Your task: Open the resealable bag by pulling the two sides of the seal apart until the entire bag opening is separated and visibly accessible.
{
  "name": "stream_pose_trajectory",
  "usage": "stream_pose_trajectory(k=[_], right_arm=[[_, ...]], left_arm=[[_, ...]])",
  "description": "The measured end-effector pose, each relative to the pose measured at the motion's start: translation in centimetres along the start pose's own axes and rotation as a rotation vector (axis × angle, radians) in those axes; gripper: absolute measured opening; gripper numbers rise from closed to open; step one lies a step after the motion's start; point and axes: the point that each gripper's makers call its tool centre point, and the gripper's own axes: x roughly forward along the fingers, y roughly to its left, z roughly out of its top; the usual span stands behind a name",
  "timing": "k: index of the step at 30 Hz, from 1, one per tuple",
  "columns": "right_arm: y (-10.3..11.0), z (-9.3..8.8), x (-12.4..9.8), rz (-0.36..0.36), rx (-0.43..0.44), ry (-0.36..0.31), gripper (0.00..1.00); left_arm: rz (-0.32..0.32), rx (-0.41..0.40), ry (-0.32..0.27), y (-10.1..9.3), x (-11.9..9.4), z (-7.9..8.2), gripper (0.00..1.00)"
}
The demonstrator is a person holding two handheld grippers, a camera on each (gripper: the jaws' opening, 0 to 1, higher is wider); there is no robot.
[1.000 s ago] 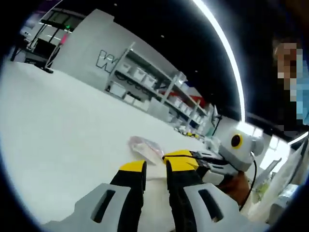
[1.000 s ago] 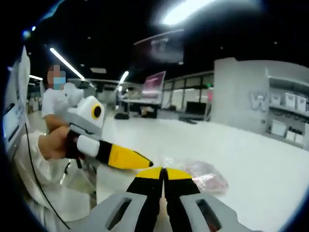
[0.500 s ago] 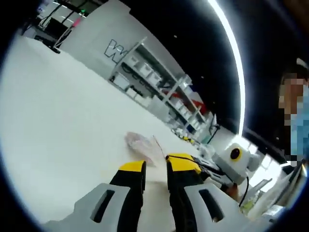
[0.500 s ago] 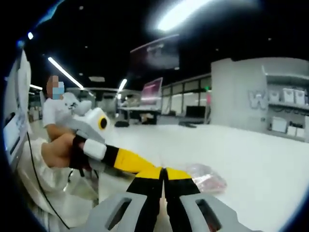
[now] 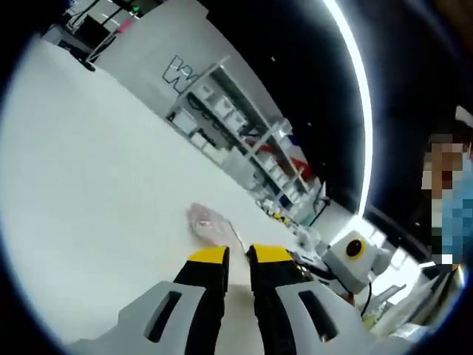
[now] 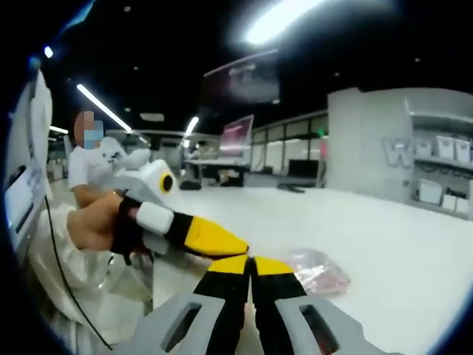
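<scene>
Two grippers work over one white table (image 5: 89,192), and there is a single resealable bag (image 6: 314,268), clear plastic with something pink inside, lying flat on that table just beyond the yellow tips. In the right gripper view the right gripper (image 6: 251,260) has its jaws pressed together with no gap between the tips; whether a bit of the bag's edge is caught between them I cannot tell, since the tips cover that spot. The left gripper (image 6: 235,245) comes in from the left side of that view, gripped by a hand (image 6: 96,222) in a white sleeve, its yellow point touching or all but touching the right gripper's tips. In the left gripper view the left gripper (image 5: 238,257) shows its jaws standing slightly apart, a narrow slit between them, and I see nothing held in it. The bag (image 5: 209,222) lies just ahead of them, with a thin flap of its edge lifted toward the tips. Compared with a second ago that slit is narrower, and the left gripper has edged closer to the right one's tips; the bag lies where it did. One other person in white stands far back in the right gripper view.
</scene>
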Motion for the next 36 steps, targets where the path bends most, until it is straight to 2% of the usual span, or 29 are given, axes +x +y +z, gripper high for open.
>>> stream_pose_trajectory(k=[4, 12, 19, 22, 26, 30, 36], right_arm=[[0.0, -0.1, 0.0, 0.001, -0.003, 0.004, 0.00], [0.1, -0.3, 0.0, 0.003, -0.007, 0.014, 0.00], [0.0, -0.5, 0.0, 0.002, -0.007, 0.023, 0.00], [0.0, -0.5, 0.1, 0.004, -0.004, 0.024, 0.00], [0.0, -0.5, 0.1, 0.005, -0.004, 0.022, 0.00], [0.0, -0.5, 0.0, 0.009, 0.007, 0.016, 0.00], [0.2, -0.7, 0.1, 0.021, 0.007, 0.025, 0.00]], left_arm=[[0.005, 0.002, 0.013, -0.4, 0.2, -0.6, 0.12], [0.009, 0.005, 0.024, -0.2, 0.0, -0.8, 0.11], [0.000, -0.005, 0.033, -0.4, 0.0, -0.9, 0.04], [0.007, 0.018, 0.055, -0.4, 0.0, -1.5, 0.02], [0.004, 0.018, 0.049, -0.2, -0.3, -1.1, 0.03], [0.002, 0.008, 0.025, -0.2, -0.1, -0.6, 0.12], [-0.003, 0.002, 0.038, -0.4, 0.2, -1.0, 0.09]])
